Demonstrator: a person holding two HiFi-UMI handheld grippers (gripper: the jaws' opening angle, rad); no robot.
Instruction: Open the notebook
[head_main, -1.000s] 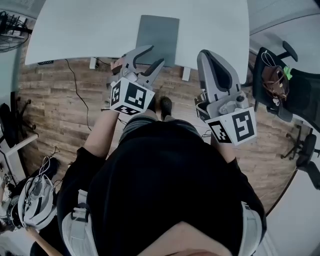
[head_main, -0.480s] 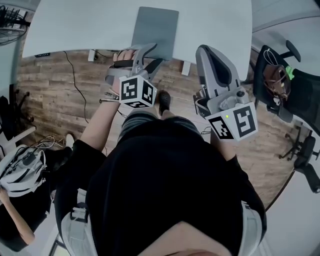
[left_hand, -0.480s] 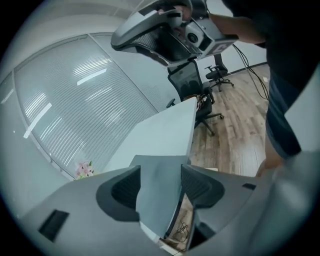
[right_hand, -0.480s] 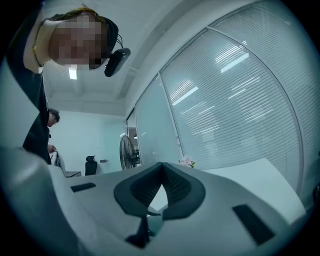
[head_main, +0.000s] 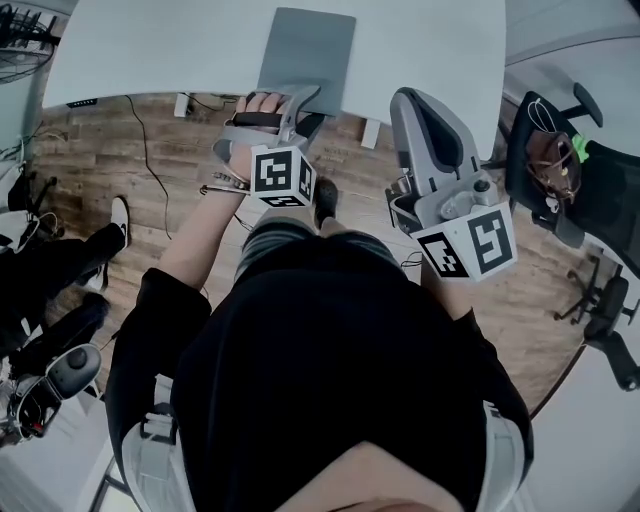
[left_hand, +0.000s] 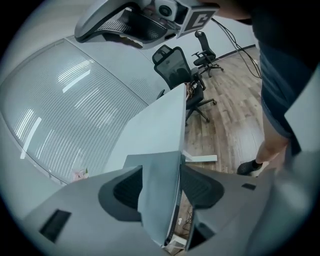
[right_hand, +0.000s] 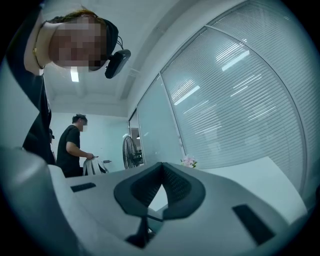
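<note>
The left gripper (head_main: 312, 108) reaches the near end of the grey notebook (head_main: 308, 50), which lies closed at the front edge of the white table (head_main: 150, 50). Only the left gripper view shows that end between the jaws - spread wide, just opened, not clamped. The right gripper (head_main: 408, 100) is closed and empty - its view adds a fan (right_hand: 131, 152) and a standing person (right_hand: 72, 145).

We read no text, numbers, brands; only square coded markers on left gripper's cube (head_main: 281, 176), right gripper's cube (head_main: 468, 250).
</note>
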